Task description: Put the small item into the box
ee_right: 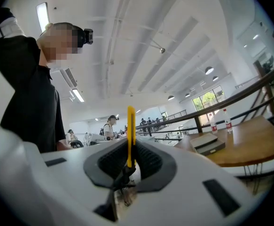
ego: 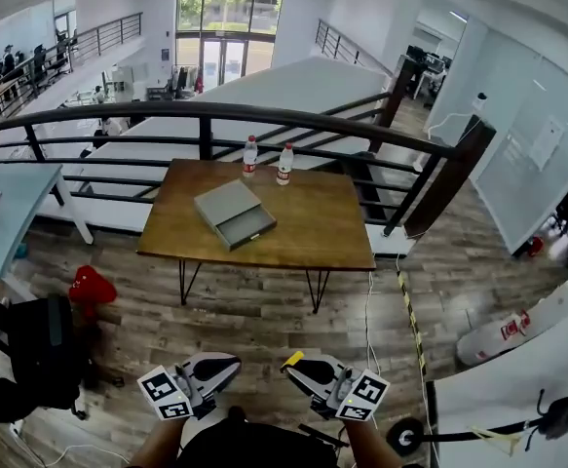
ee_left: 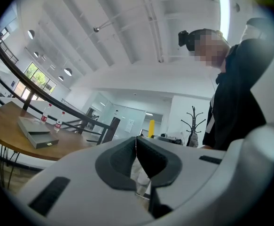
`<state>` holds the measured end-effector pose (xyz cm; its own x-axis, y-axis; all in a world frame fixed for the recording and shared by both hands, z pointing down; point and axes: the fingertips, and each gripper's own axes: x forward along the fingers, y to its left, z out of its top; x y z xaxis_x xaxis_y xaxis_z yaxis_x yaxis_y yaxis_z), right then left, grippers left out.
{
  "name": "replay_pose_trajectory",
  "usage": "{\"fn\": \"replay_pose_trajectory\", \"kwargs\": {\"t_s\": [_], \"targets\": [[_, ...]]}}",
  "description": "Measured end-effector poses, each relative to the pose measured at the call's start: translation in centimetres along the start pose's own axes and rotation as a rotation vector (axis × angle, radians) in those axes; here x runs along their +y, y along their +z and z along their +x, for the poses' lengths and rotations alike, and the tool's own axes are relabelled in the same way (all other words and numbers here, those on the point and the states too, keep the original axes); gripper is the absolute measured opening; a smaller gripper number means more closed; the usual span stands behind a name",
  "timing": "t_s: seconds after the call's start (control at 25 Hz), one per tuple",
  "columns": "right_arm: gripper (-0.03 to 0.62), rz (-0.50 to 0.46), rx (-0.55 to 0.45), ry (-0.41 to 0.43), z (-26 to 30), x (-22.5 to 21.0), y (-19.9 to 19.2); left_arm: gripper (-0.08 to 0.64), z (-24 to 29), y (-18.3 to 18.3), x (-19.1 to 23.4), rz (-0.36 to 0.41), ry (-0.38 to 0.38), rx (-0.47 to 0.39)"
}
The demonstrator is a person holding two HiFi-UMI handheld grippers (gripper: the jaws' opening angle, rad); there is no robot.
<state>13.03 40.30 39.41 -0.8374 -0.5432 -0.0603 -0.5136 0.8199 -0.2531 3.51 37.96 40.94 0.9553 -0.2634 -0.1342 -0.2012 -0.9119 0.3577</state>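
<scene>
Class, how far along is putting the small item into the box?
Done: the right gripper is shut on a thin yellow item, and the grey box on the wooden table has its drawer open. In hand: both grippers hang well back from the table. Left: walk up and put the item in. The left gripper is shut, empty.
</scene>
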Motion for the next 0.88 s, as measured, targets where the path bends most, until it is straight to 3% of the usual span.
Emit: {"fn": "replay_pose_trajectory", "kwargs": {"t_s": [0.32, 0.52, 0.88], "targets": [[0.055, -0.009, 0.036, -0.027, 3.8, -4.2, 0.3, 0.015, 1.8, 0.3, 5.9, -0.063, -0.026, -0.027], [0.055, 0.01, 0.05, -0.007, 5.7, -8.0, -0.1, 0.017, 2.2, 0.1, 9.5, -0.079, 0.005, -0.034], [0.055, 0.009, 0.046, 0.156, 11.6, -15.2, 2.2, 0.017, 4.0, 3.8, 16.5, -0.037, 0.125, -0.052]]}}
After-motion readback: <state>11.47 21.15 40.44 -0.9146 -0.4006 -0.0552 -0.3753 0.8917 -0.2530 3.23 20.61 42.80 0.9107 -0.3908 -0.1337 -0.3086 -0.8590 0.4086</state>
